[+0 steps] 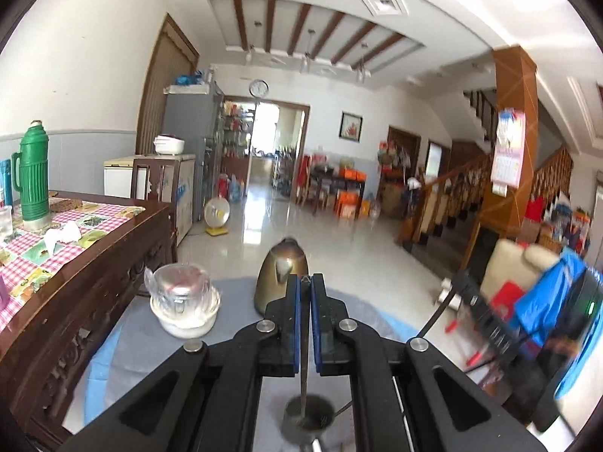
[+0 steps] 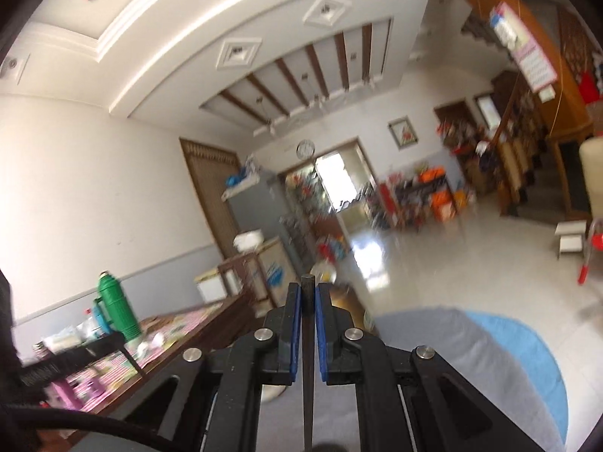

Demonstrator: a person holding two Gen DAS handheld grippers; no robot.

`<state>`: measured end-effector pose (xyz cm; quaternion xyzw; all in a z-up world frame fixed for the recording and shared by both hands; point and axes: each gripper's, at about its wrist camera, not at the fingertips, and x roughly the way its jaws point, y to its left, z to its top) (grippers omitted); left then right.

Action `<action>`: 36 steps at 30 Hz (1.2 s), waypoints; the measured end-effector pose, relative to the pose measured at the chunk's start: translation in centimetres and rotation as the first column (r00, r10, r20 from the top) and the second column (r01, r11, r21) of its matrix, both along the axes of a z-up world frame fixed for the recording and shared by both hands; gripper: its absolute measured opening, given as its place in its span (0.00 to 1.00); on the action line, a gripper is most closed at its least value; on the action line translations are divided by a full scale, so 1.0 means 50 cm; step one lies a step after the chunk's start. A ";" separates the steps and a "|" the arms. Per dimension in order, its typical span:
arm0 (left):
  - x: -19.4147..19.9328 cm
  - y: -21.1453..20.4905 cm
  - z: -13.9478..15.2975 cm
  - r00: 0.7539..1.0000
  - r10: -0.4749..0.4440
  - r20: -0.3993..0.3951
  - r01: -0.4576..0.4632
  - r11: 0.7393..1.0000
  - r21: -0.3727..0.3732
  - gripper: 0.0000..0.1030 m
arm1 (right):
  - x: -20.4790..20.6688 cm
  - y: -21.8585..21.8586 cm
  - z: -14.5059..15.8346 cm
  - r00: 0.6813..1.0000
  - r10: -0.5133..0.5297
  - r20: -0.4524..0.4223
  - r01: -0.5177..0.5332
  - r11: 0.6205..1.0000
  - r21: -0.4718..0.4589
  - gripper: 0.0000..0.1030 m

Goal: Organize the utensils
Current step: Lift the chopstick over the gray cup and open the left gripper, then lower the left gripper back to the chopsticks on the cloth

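In the left wrist view my left gripper [image 1: 304,279] is shut on a thin metal utensil [image 1: 303,376]. The utensil hangs down between the blue pads, and its lower end reaches into a round metal cup [image 1: 307,420]. Another thin utensil [image 1: 343,408] leans out of that cup. In the right wrist view my right gripper [image 2: 308,287] is shut on a slim black stick [image 2: 308,384] that tapers downward. The right gripper [image 1: 484,312] also shows as a blur at the right of the left wrist view, with a dark stick [image 1: 437,314] hanging from it.
A brass-coloured kettle [image 1: 282,275] and a white bowl under a clear cover [image 1: 184,305] stand on the blue-grey cloth of the round table [image 1: 124,342]. To the left is a wooden table [image 1: 75,301] with a checked cloth and a green thermos [image 1: 34,177]. Tiled floor lies beyond.
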<state>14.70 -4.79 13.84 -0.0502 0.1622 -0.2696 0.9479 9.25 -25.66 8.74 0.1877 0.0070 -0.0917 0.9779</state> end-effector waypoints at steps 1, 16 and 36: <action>0.006 -0.004 -0.009 1.000 0.003 -0.008 -0.003 1.000 -0.014 0.05 | 0.007 0.006 -0.005 1.000 -0.013 0.006 0.013 1.000 -0.013 0.08; 0.088 -0.044 -0.225 0.969 0.017 -0.246 -0.005 0.999 0.047 0.22 | 0.093 0.005 -0.156 0.961 0.142 -0.239 -0.132 0.989 0.061 0.20; -0.055 0.103 -0.498 0.856 0.143 -0.496 -0.047 0.978 0.202 0.67 | -0.068 -0.091 -0.375 0.842 0.281 -0.461 -0.126 0.933 0.338 0.28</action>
